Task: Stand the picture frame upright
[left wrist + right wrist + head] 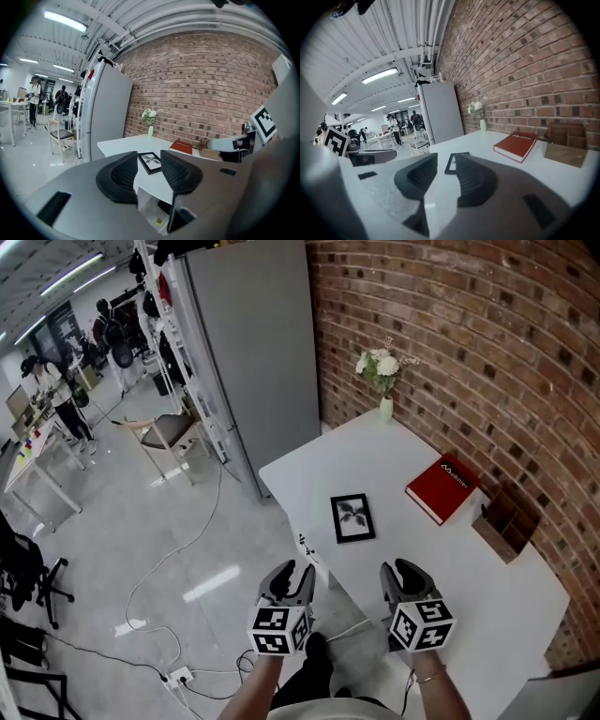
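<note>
A small black picture frame (352,518) lies flat, face up, on the white table (487,587), near its left edge. It shows between the jaws in the left gripper view (151,161) and in the right gripper view (450,163), some way ahead of both. My left gripper (298,573) hangs just off the table's near-left edge, jaws open and empty (149,153). My right gripper (401,570) is over the table's near part, also open with nothing between its jaws (446,158). Both point toward the frame, one on each side.
A red book (442,488) lies right of the frame. Behind it, by the brick wall, stands a brown wooden holder (502,526). A vase of white flowers (383,371) is at the far corner. A grey cabinet (248,352), a chair (169,432) and floor cables are to the left.
</note>
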